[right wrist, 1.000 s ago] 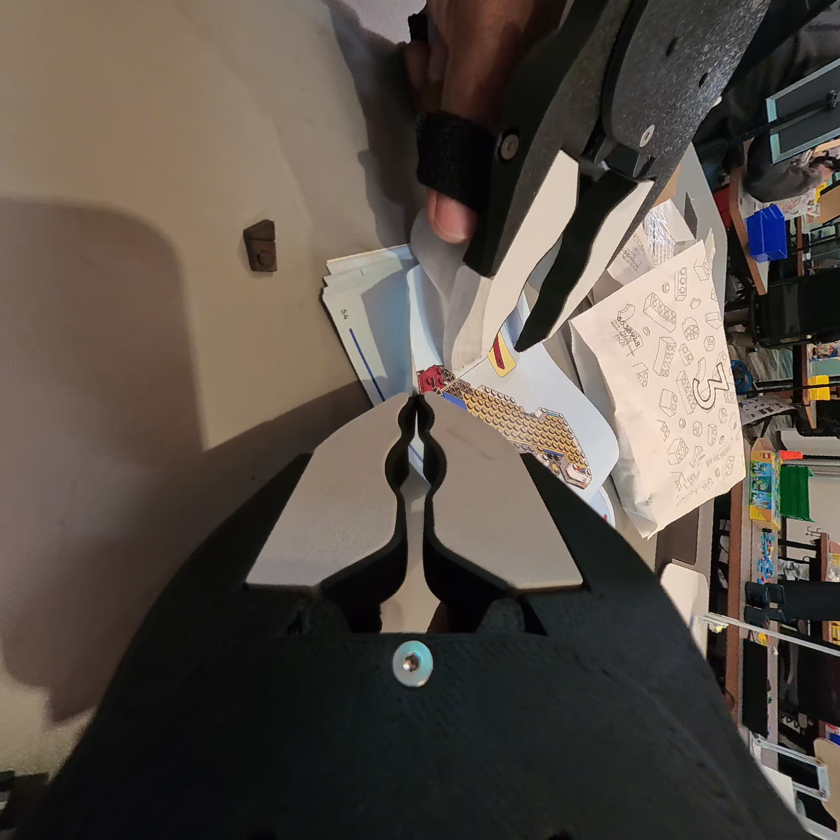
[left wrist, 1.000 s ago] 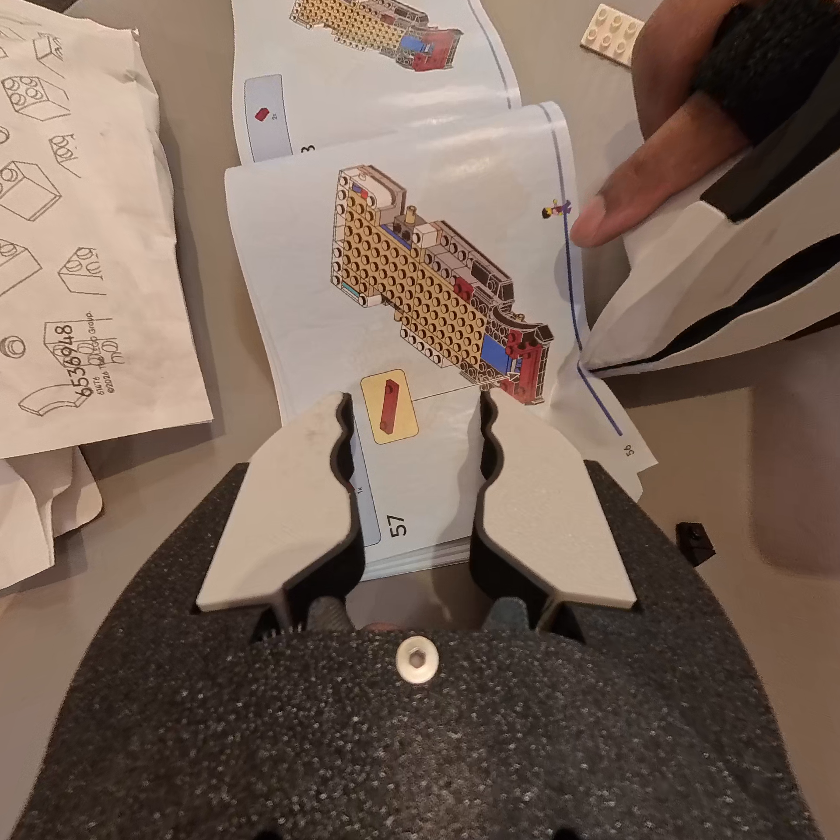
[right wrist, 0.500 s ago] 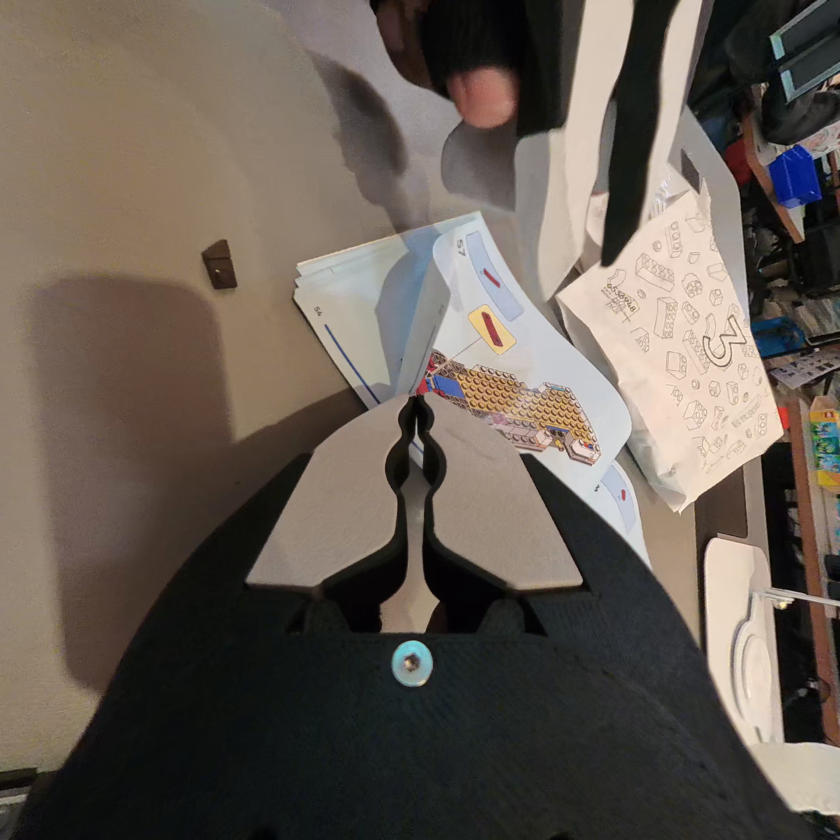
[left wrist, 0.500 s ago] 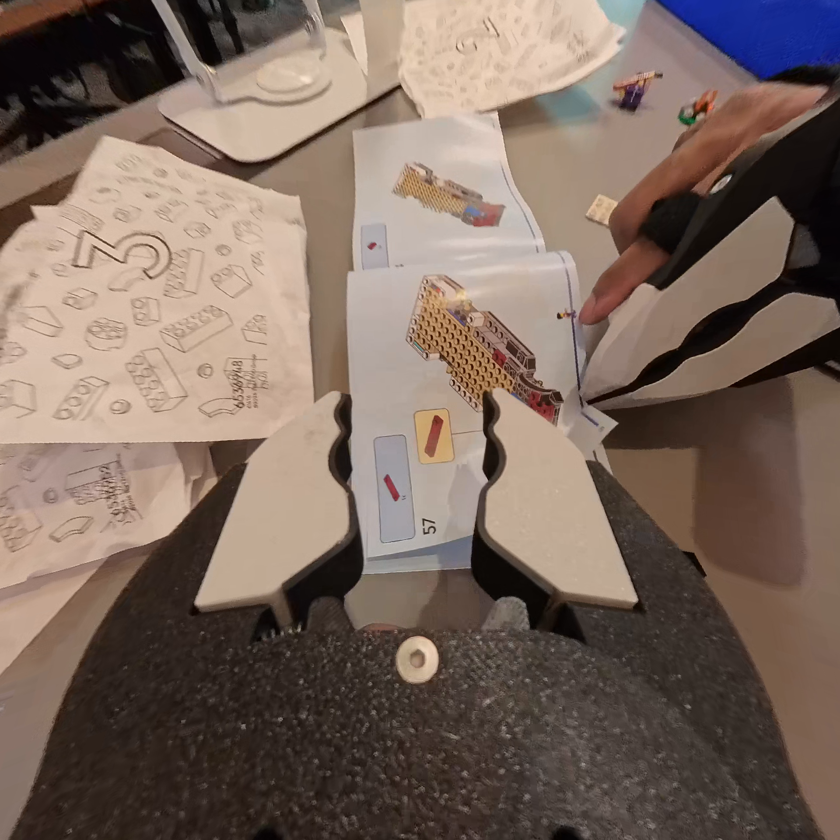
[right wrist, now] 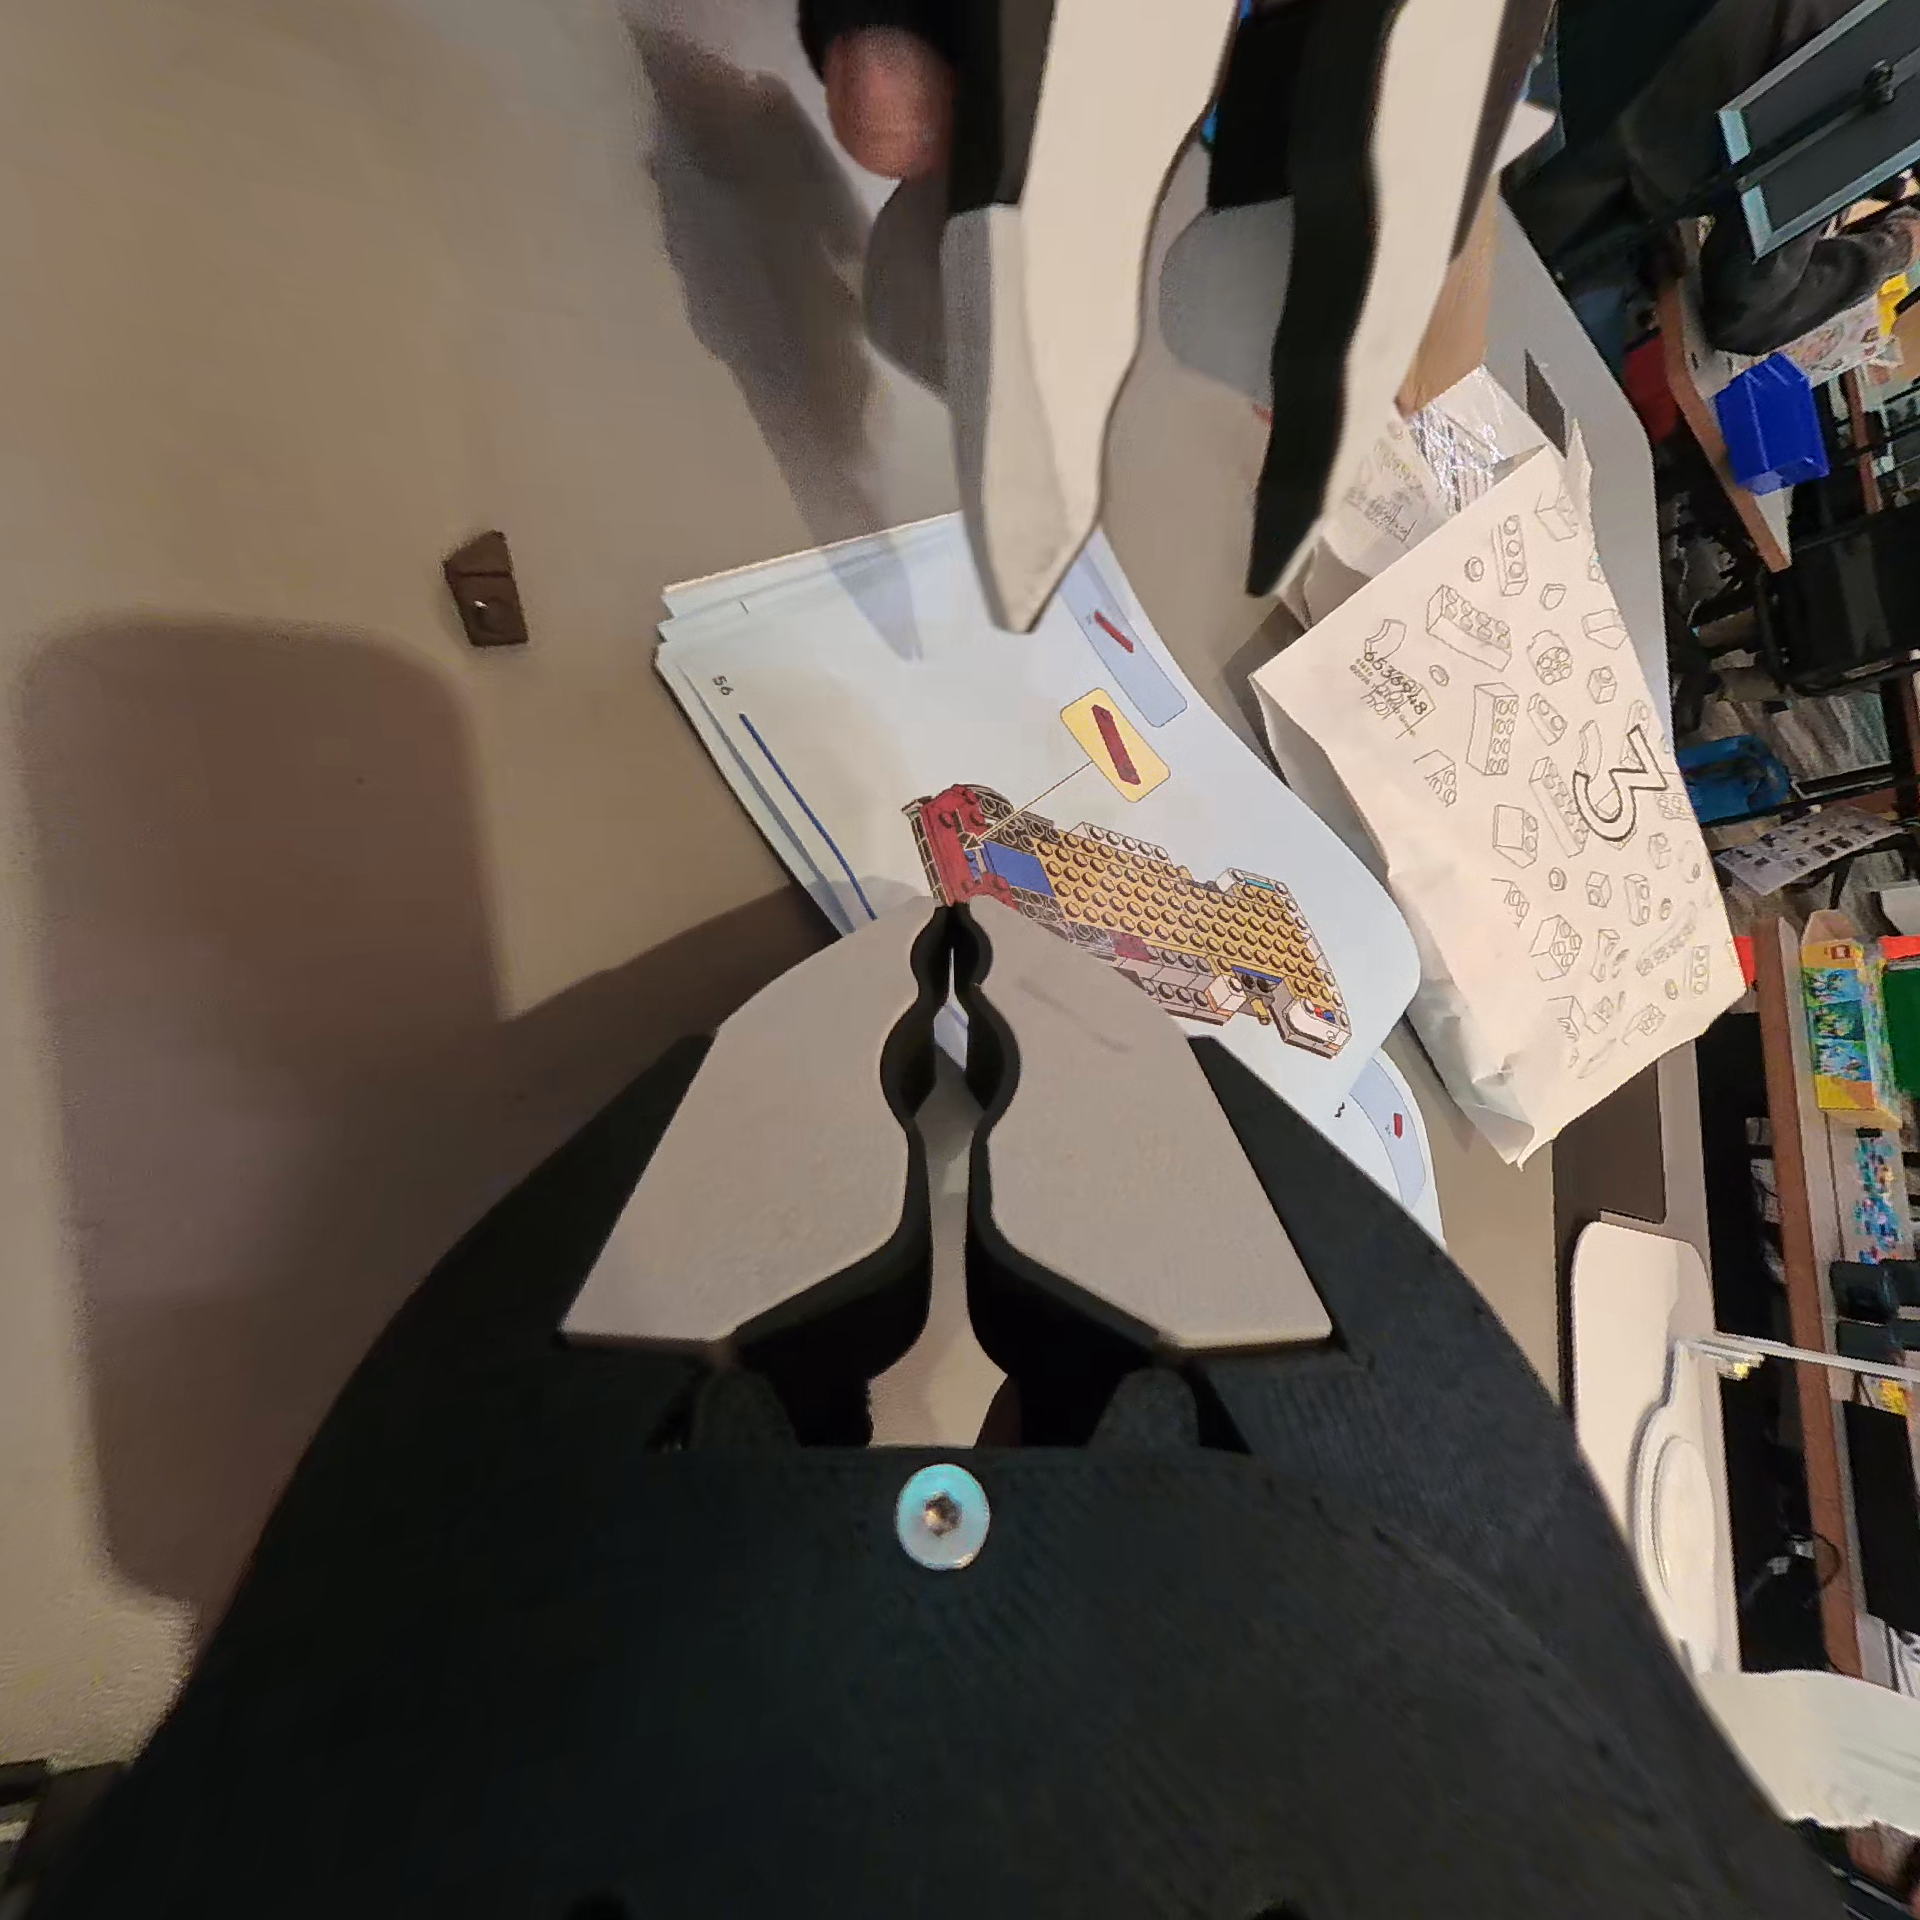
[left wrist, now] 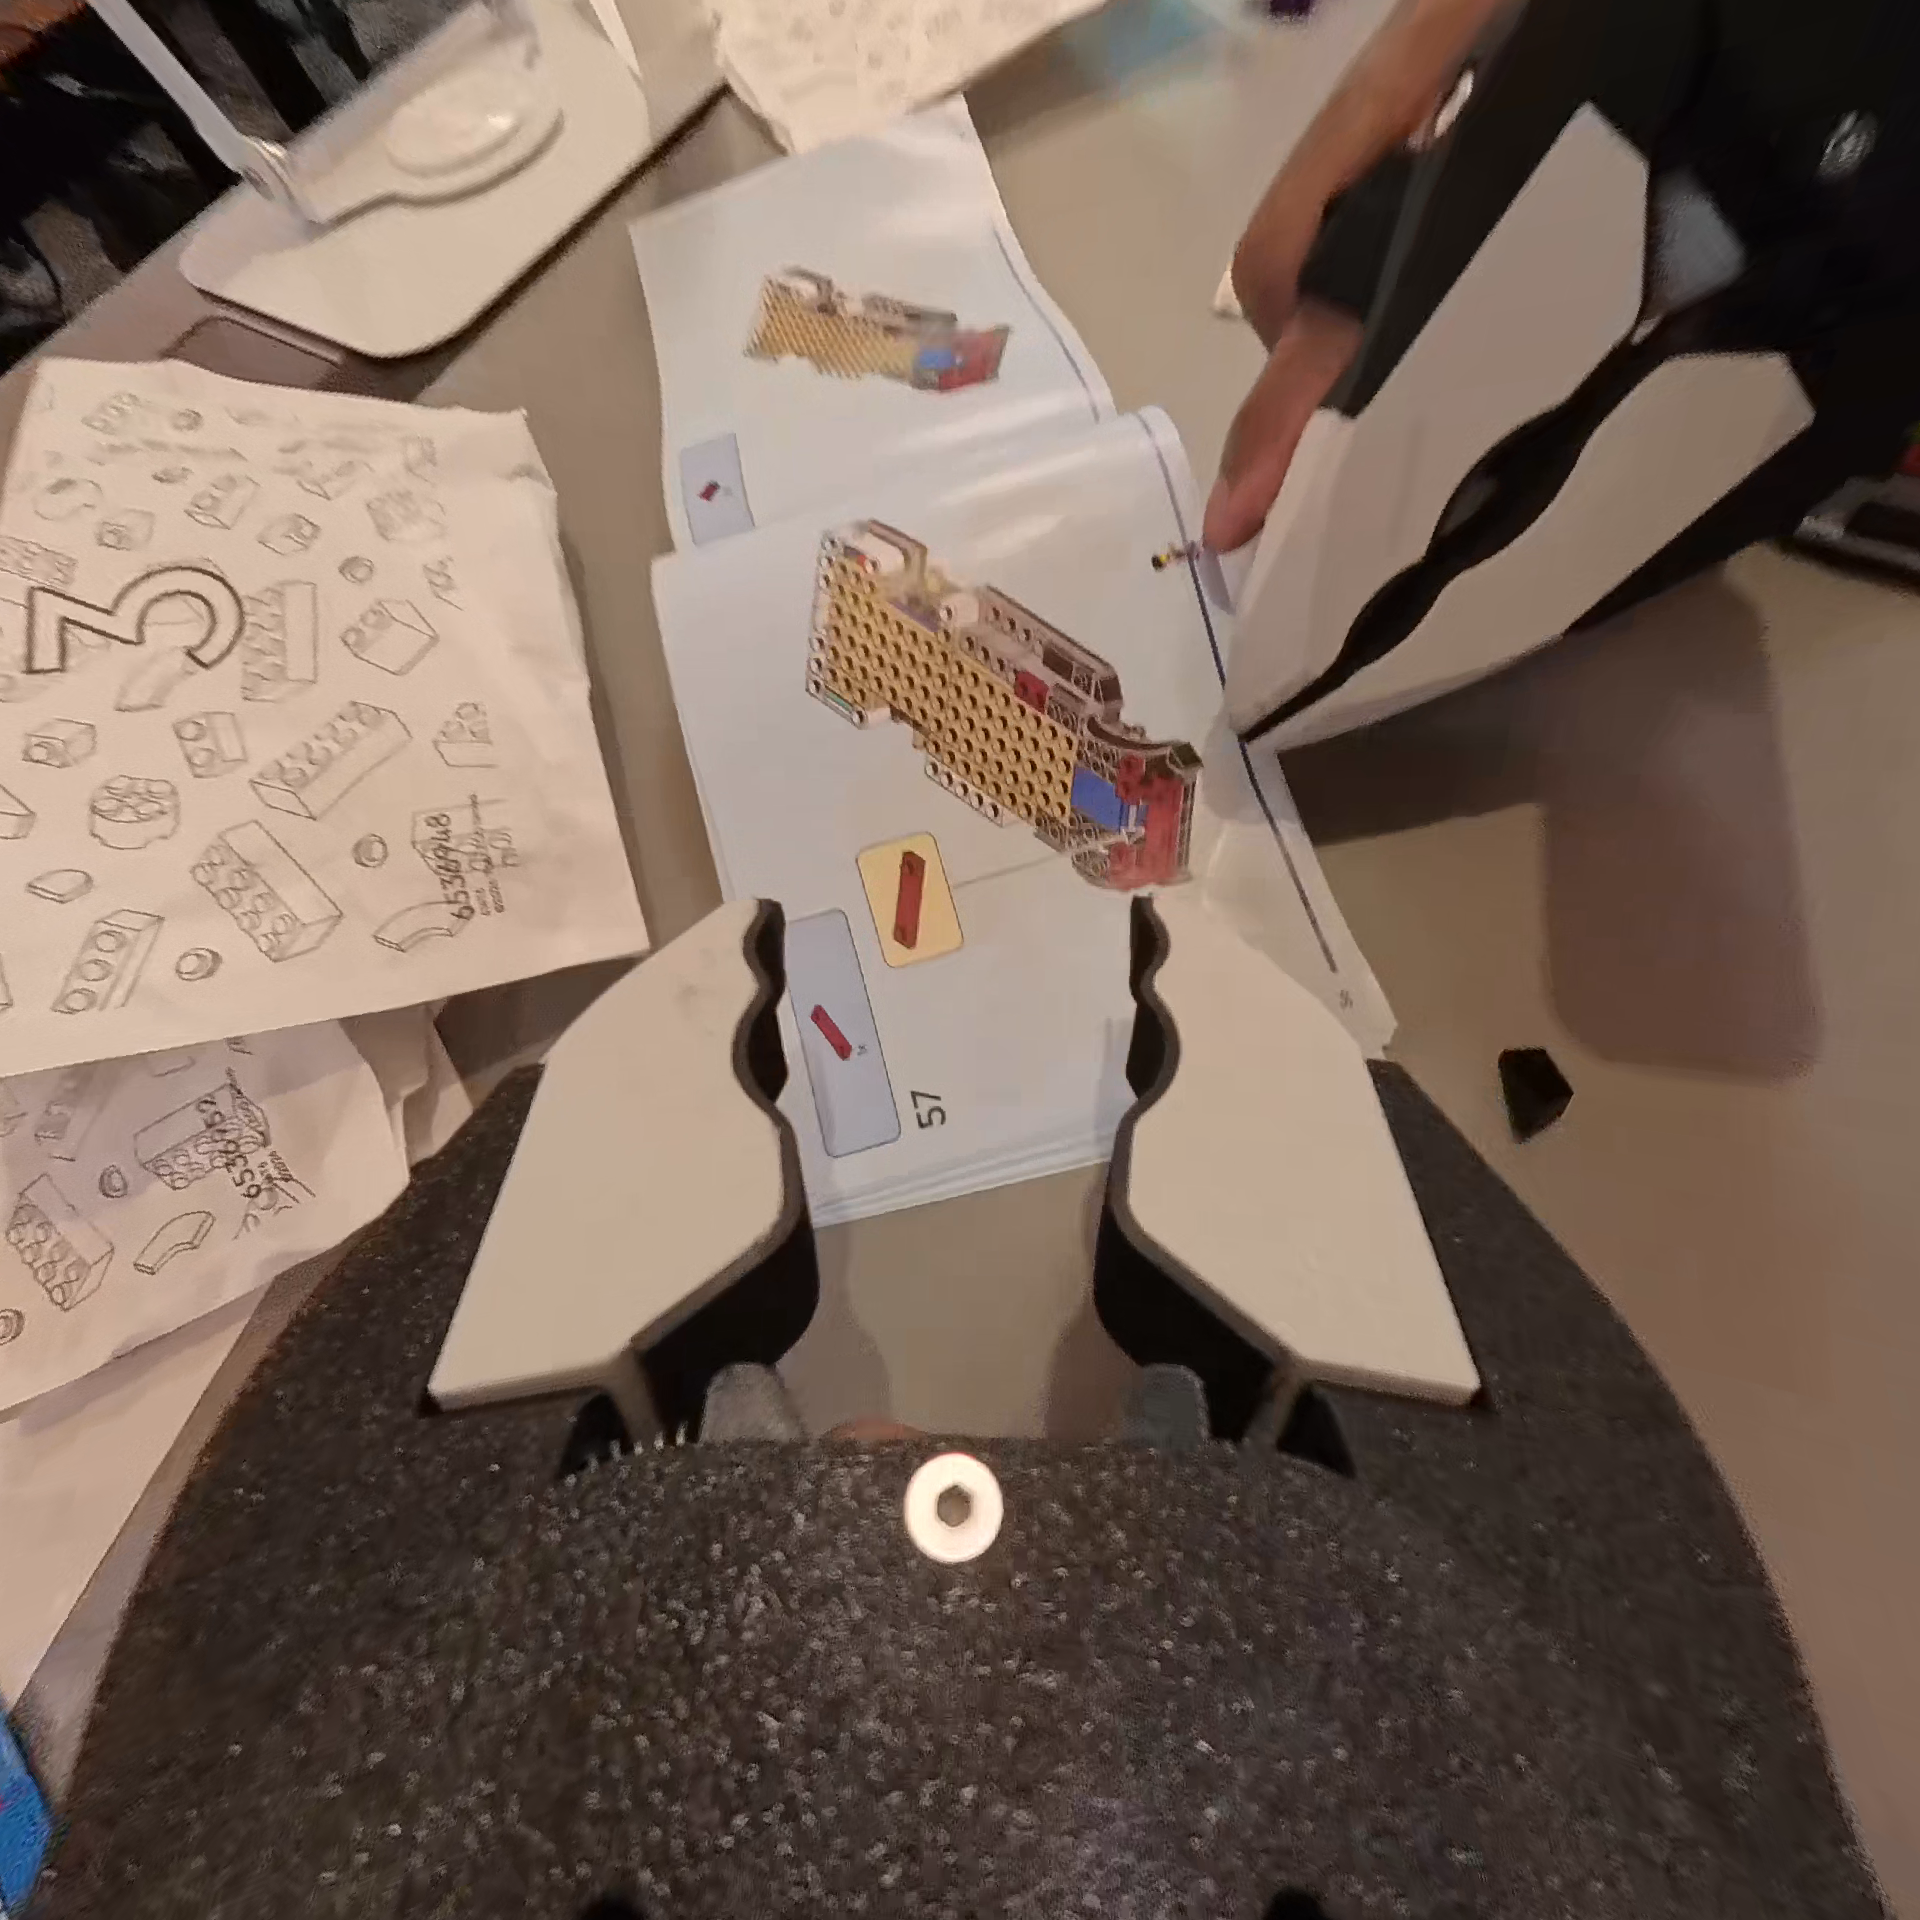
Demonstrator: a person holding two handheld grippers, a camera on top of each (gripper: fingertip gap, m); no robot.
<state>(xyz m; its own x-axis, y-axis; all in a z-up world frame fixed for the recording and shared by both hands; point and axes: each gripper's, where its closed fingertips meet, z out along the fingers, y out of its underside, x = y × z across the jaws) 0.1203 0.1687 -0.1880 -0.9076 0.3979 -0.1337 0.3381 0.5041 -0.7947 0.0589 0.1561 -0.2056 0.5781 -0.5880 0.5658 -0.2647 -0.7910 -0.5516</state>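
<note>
We are holding the left gripper (left wrist: 956, 914) above the near end of the open instruction booklet (left wrist: 997, 997), its two fingers standing wide apart with only the printed page showing between them; nothing is sitting in its grasp. The booklet is lying on the tan table (left wrist: 1610, 1299), opened to a page with a drawing of a yellow studded model with a red end.

We are holding the right gripper (right wrist: 951, 914) at the booklet's right edge, over the red end of that drawing. Its fingertips are pressing together, and we are seeing nothing gripped between them in its own view. In the left wrist view the closed tips (left wrist: 1242, 727) are sitting at the edge of the page, but we cannot tell whether they are touching the paper. A finger (left wrist: 1273, 436) of the hand on that gripper is pointing down at the booklet's right margin.

Left of the booklet, a white paper bag (left wrist: 281, 665) printed with brick outlines is lying flat, overlapping a second such bag (left wrist: 156, 1195) nearer to us. A small dark brick (left wrist: 1535, 1089) is resting on the table just right of the booklet's near corner. Beyond the booklet's far left corner, a white flat stand base (left wrist: 395, 218) is sitting on the table.
</note>
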